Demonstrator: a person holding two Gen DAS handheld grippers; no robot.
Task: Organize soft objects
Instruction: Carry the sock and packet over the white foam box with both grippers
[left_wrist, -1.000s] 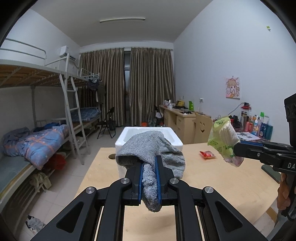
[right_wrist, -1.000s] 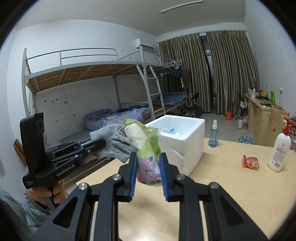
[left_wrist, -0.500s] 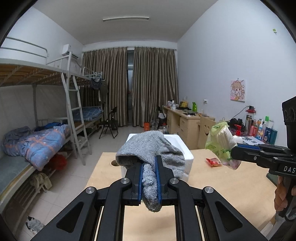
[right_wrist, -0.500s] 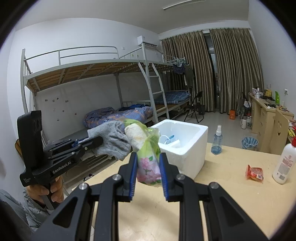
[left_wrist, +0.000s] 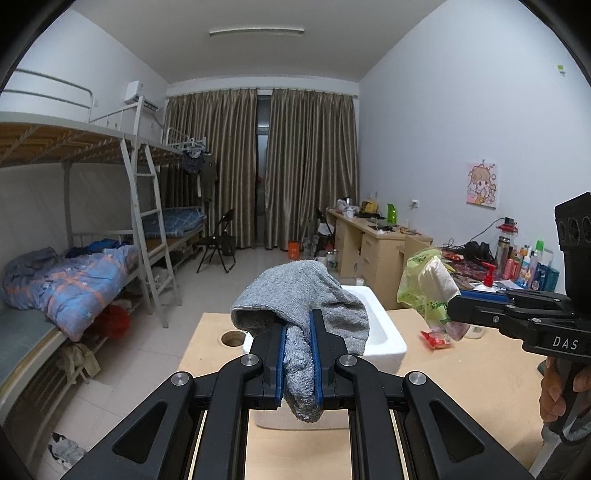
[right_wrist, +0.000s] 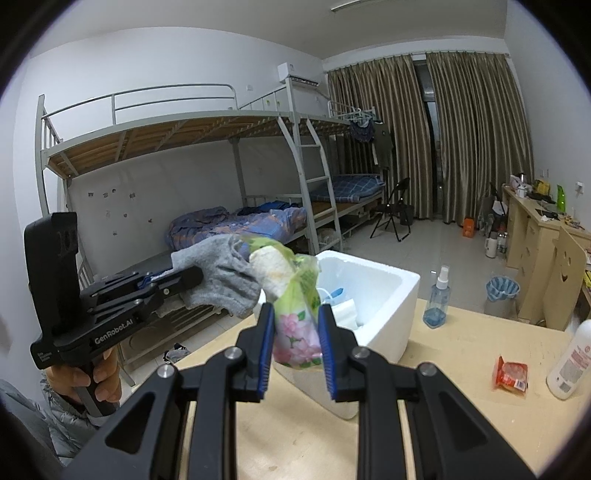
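My left gripper (left_wrist: 298, 363) is shut on a grey knitted cloth (left_wrist: 301, 301) that drapes over its blue pads. My right gripper (right_wrist: 295, 341) is shut on a green plastic pack of tissues with a pink flower print (right_wrist: 293, 317). Both are held in the air just in front of an open white foam box (right_wrist: 384, 295) standing on the light wooden table (right_wrist: 443, 398). In the left wrist view the foam box (left_wrist: 380, 334) sits right behind the cloth, and the right gripper (left_wrist: 452, 312) with its tissue pack (left_wrist: 426, 282) is at the right. The right wrist view shows the left gripper (right_wrist: 195, 277) holding the cloth (right_wrist: 221, 277) at the left.
The foam box holds some white and blue items (right_wrist: 338, 299). On the table lie a red snack packet (right_wrist: 511, 373), a blue spray bottle (right_wrist: 437, 299) and a white lotion bottle (right_wrist: 570, 362). A round hole (left_wrist: 233, 336) sits at the table's far left. Bunk beds (left_wrist: 74, 266) stand left, a cluttered desk (left_wrist: 373, 236) right.
Both grippers, each with its load, have risen and moved toward the foam box, which now sits lower and nearer in both views. Neither grip has changed.
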